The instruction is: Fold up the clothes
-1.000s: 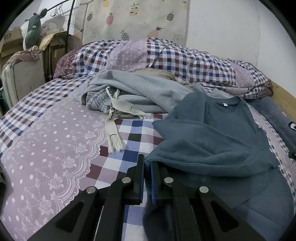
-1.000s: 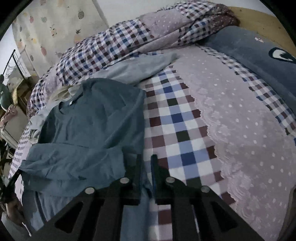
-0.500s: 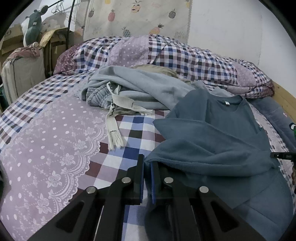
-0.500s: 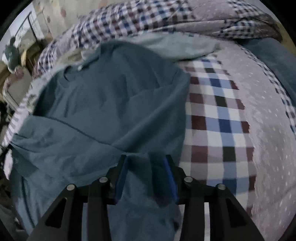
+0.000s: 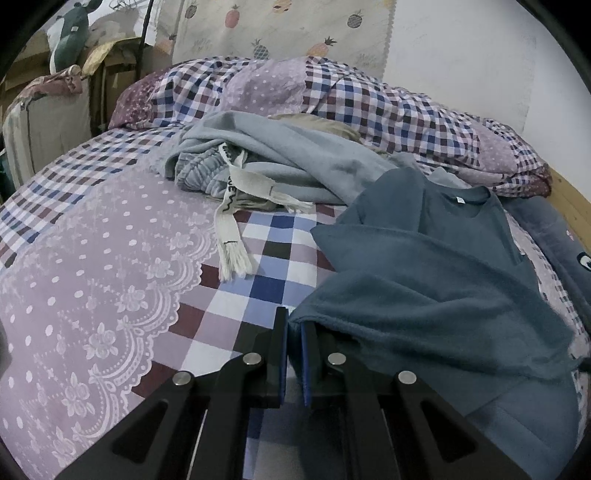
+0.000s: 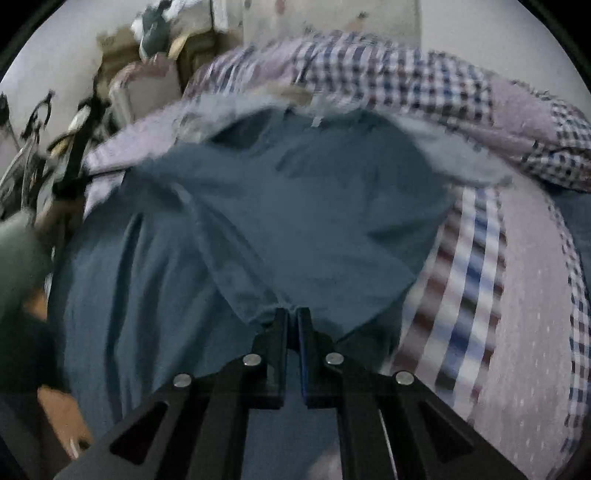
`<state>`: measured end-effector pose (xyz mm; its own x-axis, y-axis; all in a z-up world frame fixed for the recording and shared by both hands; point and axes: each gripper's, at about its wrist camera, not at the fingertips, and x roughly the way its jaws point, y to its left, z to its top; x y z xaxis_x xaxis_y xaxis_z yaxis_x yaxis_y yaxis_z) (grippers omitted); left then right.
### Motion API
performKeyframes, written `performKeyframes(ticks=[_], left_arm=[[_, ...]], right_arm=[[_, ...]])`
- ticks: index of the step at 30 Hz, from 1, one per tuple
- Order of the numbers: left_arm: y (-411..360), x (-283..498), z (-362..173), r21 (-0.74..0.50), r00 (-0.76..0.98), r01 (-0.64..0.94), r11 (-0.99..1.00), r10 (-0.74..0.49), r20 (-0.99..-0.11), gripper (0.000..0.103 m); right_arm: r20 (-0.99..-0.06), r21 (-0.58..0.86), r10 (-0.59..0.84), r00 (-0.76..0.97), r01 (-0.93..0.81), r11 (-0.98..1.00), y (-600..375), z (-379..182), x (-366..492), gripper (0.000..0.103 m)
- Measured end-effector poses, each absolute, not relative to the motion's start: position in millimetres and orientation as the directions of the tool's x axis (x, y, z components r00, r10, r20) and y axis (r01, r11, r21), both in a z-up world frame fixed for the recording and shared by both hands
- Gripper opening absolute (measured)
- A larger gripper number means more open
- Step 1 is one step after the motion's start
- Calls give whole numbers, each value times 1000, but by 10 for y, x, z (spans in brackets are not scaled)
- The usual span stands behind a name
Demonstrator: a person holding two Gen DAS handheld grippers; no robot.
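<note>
While the blue T-shirt lay spread on the checked bed, the left gripper pinched its folded edge, and the right gripper was clamped on its cloth.

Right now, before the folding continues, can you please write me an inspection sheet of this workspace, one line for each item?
Surface: bed with purple dotted and checked patchwork cover, wrinkled.
Job's things: dark blue short-sleeved cotton T-shirt, spread out, one side folded over its middle.
Clutter: heap of light grey fleece clothes; cream fringed woven scarf; rolled checked quilt behind; navy blanket at the bed's edge.
Grippers: left claw shut on the T-shirt's edge; right claw shut on a fold of it, view blurred.
Cables: nothing seen.
Surroundings: pineapple-print curtain, white wall, cardboard boxes, green plush toy.
</note>
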<state>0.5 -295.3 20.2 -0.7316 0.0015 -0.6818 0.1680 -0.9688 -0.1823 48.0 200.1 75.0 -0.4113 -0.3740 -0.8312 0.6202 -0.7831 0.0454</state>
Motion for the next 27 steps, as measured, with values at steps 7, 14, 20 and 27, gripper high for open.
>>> performKeyframes(ticks=[7,14,20,27], left_arm=[[-2955,15,206,-183,-733,166,-969,3,-680,5],[-2965,6,206,-189,-733,167,-968,7,-681,5],[-2974,2,202,-194,-733,167,-967,10,-680,5],[-2972,-6,200,-193,-733,168,-967,8,-680,5]], right_arm=[[-837,83,-307,-453,449,-890,2431,721,310,16],[-871,75,-275,-407,443,-893,2242,475,-212,36],[-914,-17,-178,-364,474,-880,2104,243,-457,36],[-935,7,-178,-305,488,-873,2108,189,-540,39]])
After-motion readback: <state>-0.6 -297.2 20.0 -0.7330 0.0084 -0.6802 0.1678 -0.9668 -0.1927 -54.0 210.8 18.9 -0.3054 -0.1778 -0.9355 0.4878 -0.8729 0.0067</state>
